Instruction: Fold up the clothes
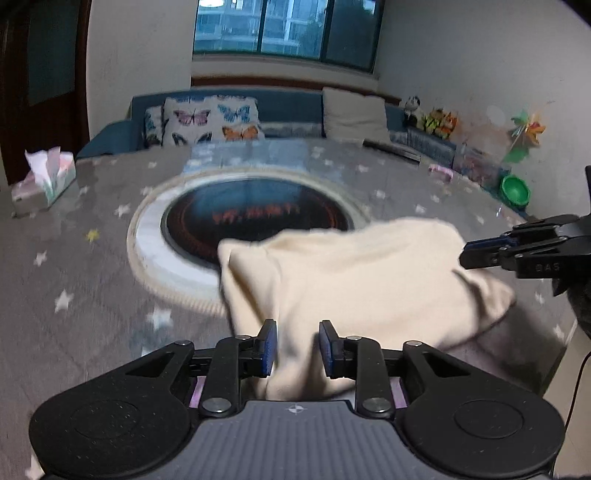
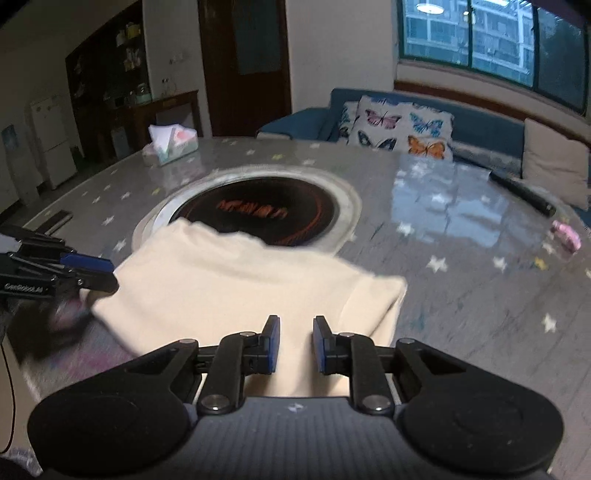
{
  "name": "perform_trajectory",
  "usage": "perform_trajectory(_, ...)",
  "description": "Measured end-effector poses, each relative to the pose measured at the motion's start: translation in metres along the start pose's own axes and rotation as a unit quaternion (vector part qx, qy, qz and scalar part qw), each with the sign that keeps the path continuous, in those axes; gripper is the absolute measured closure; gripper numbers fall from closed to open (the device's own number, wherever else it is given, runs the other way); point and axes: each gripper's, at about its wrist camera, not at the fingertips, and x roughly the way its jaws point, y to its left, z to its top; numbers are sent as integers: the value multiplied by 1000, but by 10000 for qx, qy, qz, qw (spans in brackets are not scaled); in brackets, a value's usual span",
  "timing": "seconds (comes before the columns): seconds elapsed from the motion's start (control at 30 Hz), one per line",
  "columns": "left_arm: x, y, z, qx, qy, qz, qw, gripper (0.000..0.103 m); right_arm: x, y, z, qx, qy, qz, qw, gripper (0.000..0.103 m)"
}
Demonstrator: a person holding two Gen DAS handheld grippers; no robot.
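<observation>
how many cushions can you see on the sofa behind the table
2. A butterfly-print cushion leans on the sofa backrest at the window's left end, and a plain beige cushion sits further right. Others may be hidden past the frame edge.

Grey star-print table (image 1: 74,295), glossy, round black cooktop (image 1: 255,218) sunk in middle inside pale ring. Tissue box (image 1: 44,177) near far left edge. Blue sofa (image 1: 288,107) behind table, butterfly cushion (image 1: 210,120) and plain beige cushion (image 1: 351,112) on it. Green bowl (image 1: 515,190) off to right, toys (image 1: 439,122) along wall. Window (image 1: 284,26) above sofa. White fridge (image 2: 51,140) by dark cabinet (image 2: 107,70).
</observation>
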Motion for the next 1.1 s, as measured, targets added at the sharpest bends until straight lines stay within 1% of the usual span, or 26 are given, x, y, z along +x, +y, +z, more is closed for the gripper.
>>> perform_trajectory(0.07, 5, -1, 9, -17, -94, -17, 10000, 76, 7, -6, 3, 60, -6, -48, 10000, 84)
perform_trajectory(0.17, 21, 0, 19, -57, -52, 13, 10000, 76, 24, -17, 10, 214, -21, -121, 9997, 84)
perform_trajectory(0.23, 31, 2, 22, -49, 40, 20, 10000, 77, 33, -23, 9, 293, 63, -175, 9994, 84)
perform_trajectory(0.3, 39, 5, 23, -10, 129, 78, 9999, 77, 36, -28, 6, 398, 97, -191, 9990, 84)
perform_trajectory(0.4, 41, 7, 28, -79, 148, 62, 9998, 77, 32, -26, 10, 334, 31, -224, 9992, 84)
perform_trajectory(0.5, 44, 4, 38, -49, 36, -4, 10000, 77, 36, -25, 13, 331, 1, -202, 9992, 84)
perform_trajectory(0.63, 60, -6, 50, 121, 32, -86, 9999, 78, 46, -27, 14, 401, 94, -258, 9988, 84)
perform_trajectory(0.73, 78, -9, 57, 183, 186, -42, 9997, 81, 48, -28, 14, 432, 134, -298, 9985, 84)
perform_trajectory(0.77, 83, -8, 58, 157, 228, -18, 9996, 83, 47, -27, 15, 427, 134, -305, 9985, 84)
perform_trajectory(0.83, 93, -4, 60, 107, 312, 31, 9995, 83, 45, -25, 16, 365, 78, -329, 9988, 84)
perform_trajectory(0.9, 96, -2, 60, 133, 263, 51, 9996, 83, 44, -23, 19, 338, 28, -320, 9989, 84)
perform_trajectory(1.0, 96, 0, 59, 71, 263, 33, 9996, 83, 51, -26, 18, 354, 157, -334, 9987, 84)
perform_trajectory(1.03, 95, 1, 59, 54, 257, 27, 9997, 81, 52, -27, 17, 374, 171, -335, 9986, 84)
perform_trajectory(1.1, 92, 2, 60, 27, 221, 41, 9997, 81, 49, -24, 20, 362, 94, -332, 9987, 83)
